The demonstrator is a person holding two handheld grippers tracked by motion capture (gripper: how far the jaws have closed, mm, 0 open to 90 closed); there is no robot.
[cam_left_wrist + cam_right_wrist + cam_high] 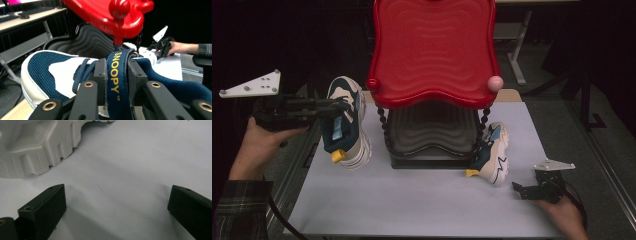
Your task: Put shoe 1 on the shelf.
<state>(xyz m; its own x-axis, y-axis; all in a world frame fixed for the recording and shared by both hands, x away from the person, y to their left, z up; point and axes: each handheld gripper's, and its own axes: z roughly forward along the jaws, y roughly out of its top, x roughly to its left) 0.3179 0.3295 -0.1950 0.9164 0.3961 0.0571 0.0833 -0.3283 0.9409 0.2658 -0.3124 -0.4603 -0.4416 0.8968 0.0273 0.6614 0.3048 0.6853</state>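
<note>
A navy and cream sneaker (346, 125) hangs off the table at the left of a red two-tier shoe rack (434, 50). My left gripper (337, 107) is shut on its tongue. In the left gripper view the jaws of that gripper (115, 72) pinch the navy tongue strap (114, 87) marked SNOOPY, with the mesh toe (47, 70) at the left. The matching sneaker (492, 154) leans against the rack's right post. My right gripper (518, 189) rests low on the table to its right, open (117, 210), with the cream sole (37, 145) ahead of it.
The rack's dark lower tier (432, 132) sits under the red top tray, whose front corners carry round knobs (495, 83). The white tabletop (422, 200) lies in front of the rack. A metal rail (294, 165) runs along the table's left edge.
</note>
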